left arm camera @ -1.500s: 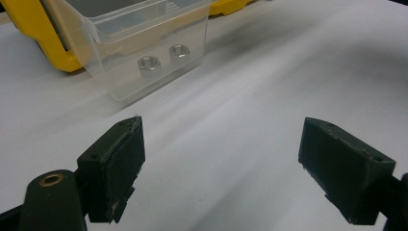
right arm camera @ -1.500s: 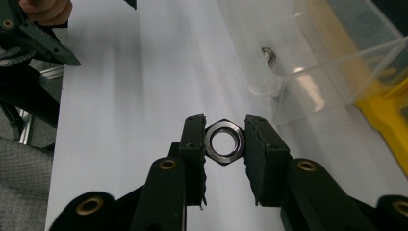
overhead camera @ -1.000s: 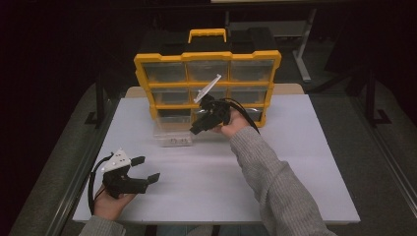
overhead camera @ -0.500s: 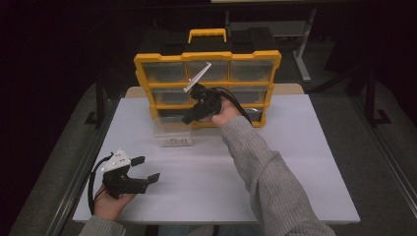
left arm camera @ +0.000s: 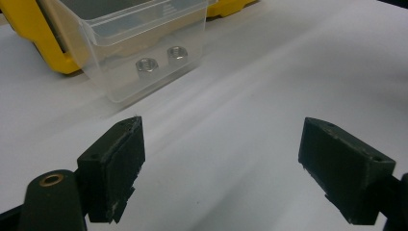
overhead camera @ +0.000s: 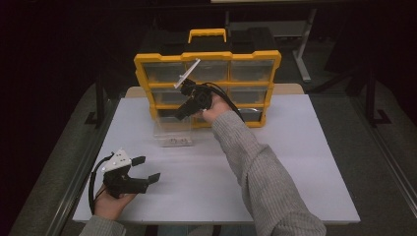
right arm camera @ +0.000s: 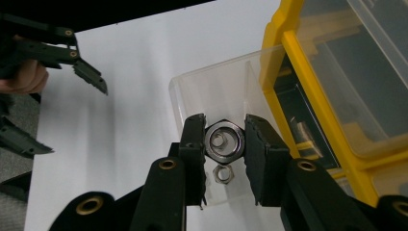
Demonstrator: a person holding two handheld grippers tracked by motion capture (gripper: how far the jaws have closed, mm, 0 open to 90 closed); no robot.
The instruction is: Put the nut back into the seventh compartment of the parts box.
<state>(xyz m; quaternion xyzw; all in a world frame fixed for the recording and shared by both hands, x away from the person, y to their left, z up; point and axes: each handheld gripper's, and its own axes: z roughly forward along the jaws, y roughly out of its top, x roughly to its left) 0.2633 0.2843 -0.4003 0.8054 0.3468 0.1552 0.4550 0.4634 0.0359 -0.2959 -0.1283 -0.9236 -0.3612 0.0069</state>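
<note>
Nuts (left arm camera: 158,58), two, lie in the clear bin (overhead camera: 173,131); right gripper (right arm camera: 224,140) fingers clamp a third, left gripper (left arm camera: 223,163) fingers spread.

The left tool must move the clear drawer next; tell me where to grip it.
Grip the clear drawer by its near front wall, from above with one jaw inside: it stands upright and open-topped, its rim exposed, the two hex nuts lying low inside.

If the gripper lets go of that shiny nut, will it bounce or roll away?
The nut looks like solid metal, so it would probably drop hard. It hangs over the clear bin, so it likely lands inside. Its flat sides should stop it rolling far.
</note>
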